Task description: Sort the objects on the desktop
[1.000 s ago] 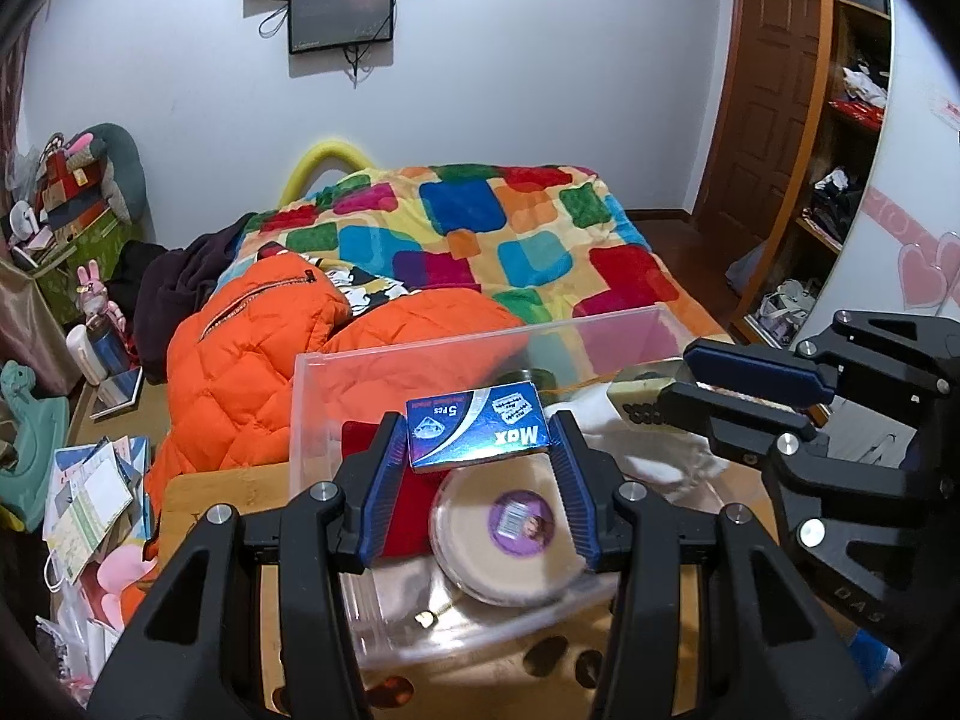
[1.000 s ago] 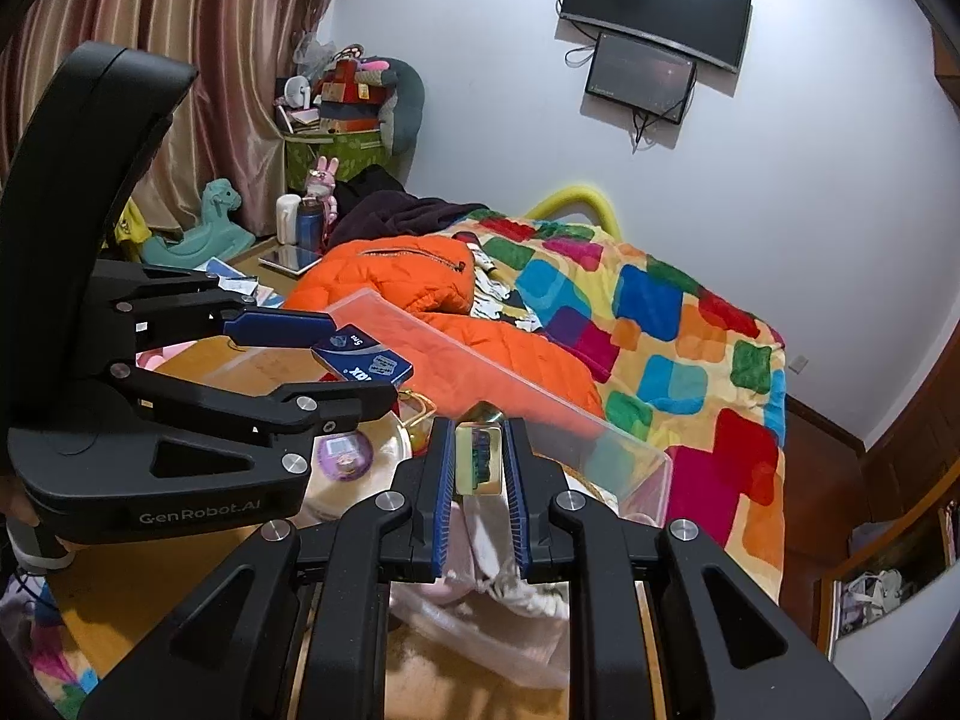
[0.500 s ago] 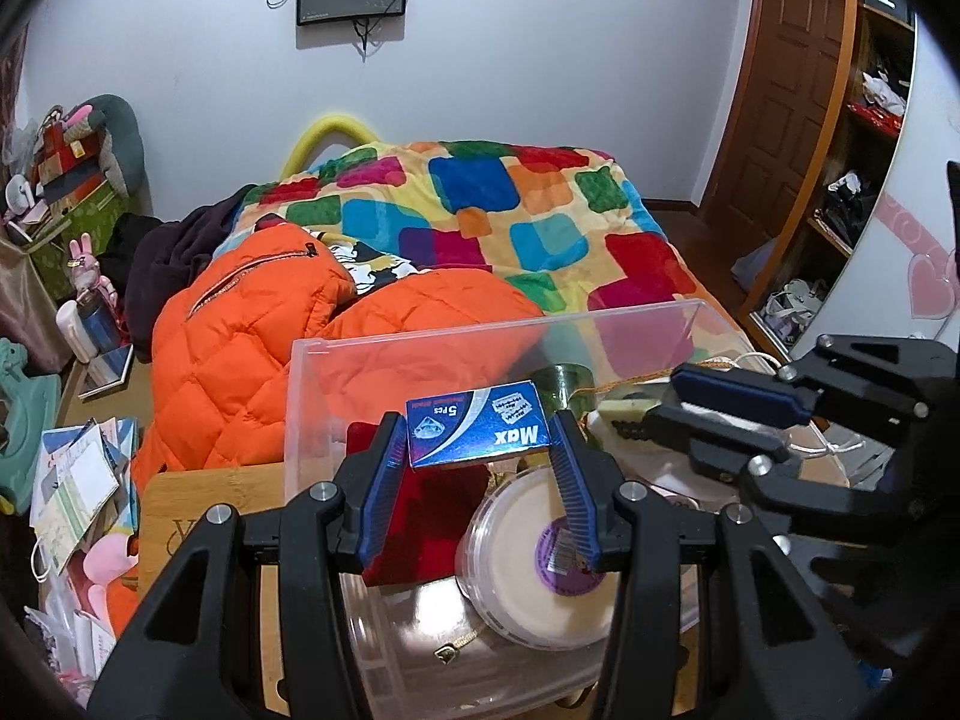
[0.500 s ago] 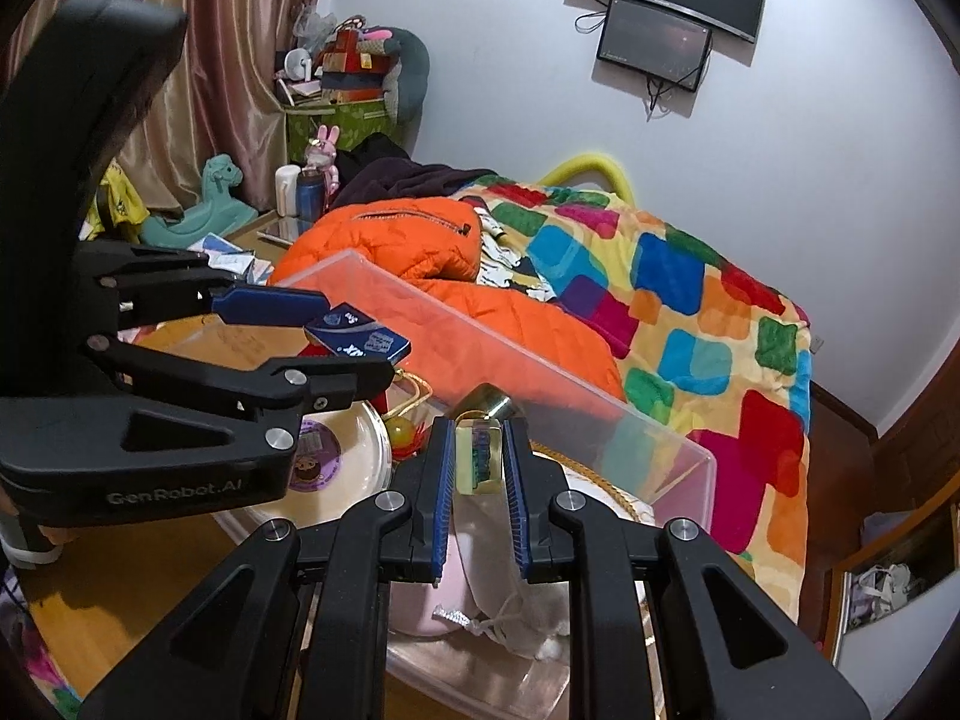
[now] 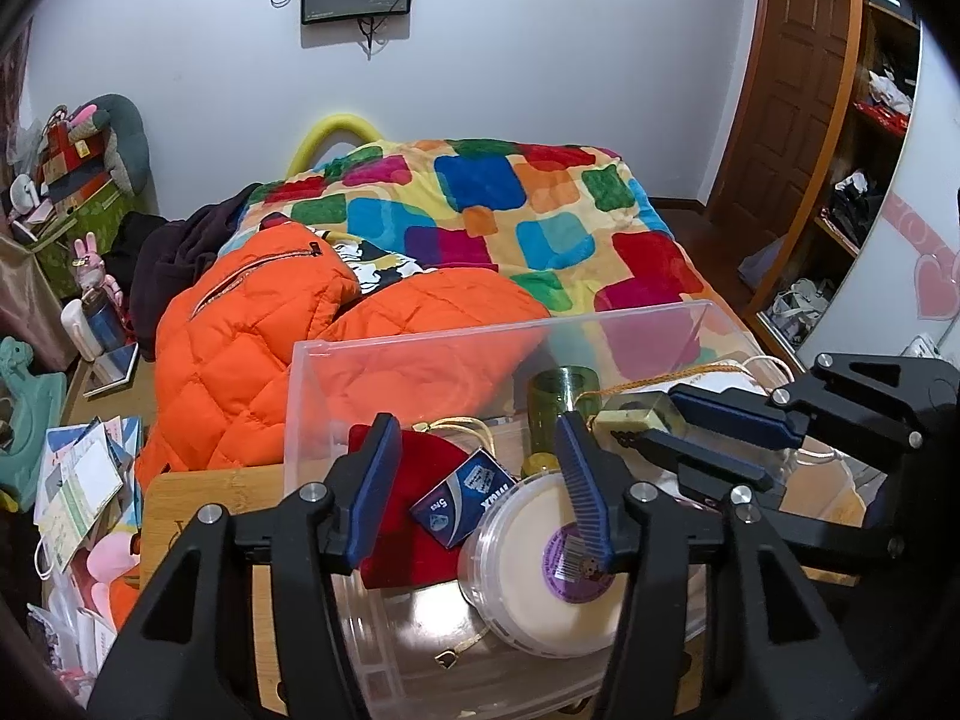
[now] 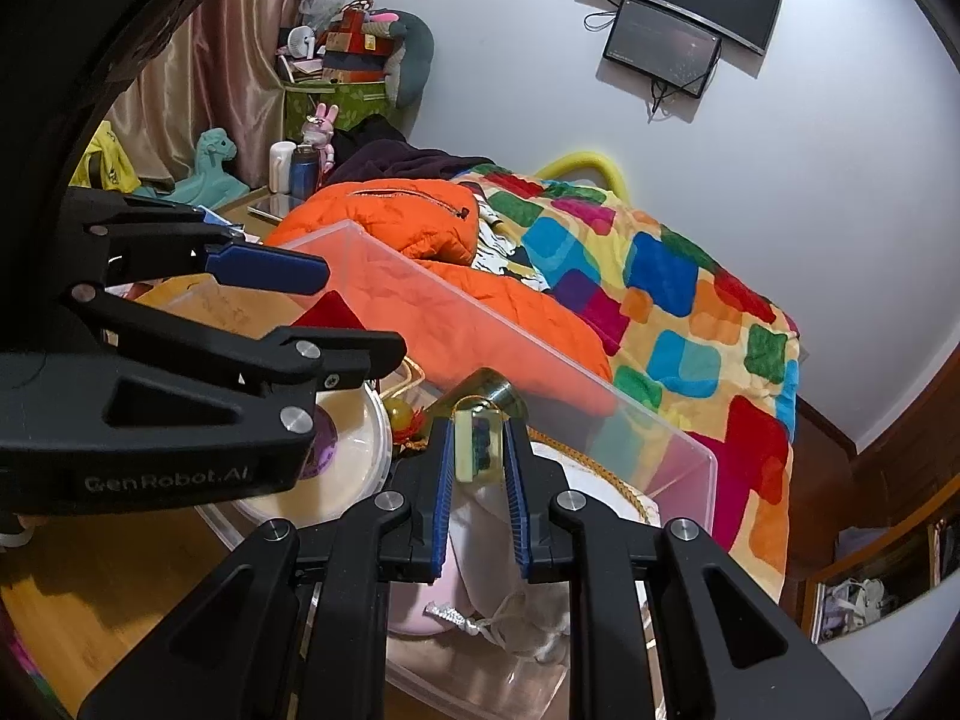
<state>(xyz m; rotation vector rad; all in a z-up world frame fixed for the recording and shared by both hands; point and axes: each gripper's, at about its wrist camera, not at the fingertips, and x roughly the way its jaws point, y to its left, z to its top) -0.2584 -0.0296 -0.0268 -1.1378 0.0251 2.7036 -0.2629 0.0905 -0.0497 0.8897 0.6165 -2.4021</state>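
Blue-and-white blade box (image 5: 467,495), marked "Max", lying loose in the clear plastic bin (image 5: 420,354): tilted on the red velvet pouch (image 5: 414,516), leaning against the rim of the round cream-lidded tub (image 5: 540,558). Long axis running diagonally, near-left to far-right. Left gripper (image 5: 480,486) just above it, jaws opening, pads clear of both box ends; box between and below them, nothing pressed.

Right gripper (image 6: 478,468) narrow, jaws clamped on a small yellowish translucent block (image 6: 477,444) with a dark inner mark and a gold cord at its far end; exact kind not clear. Block held above the bin's right half, over the pale pink drawstring pouch (image 6: 480,594), long axis pointing along the jaws toward the far wall. Green glass cylinder (image 5: 561,408) standing just left of it.

Judged: right hand's release the coming step. Drop point straight below the jaws, inside the bin; left gripper near on the left, so little side room. Wooden worktop (image 5: 198,486) under the bin.
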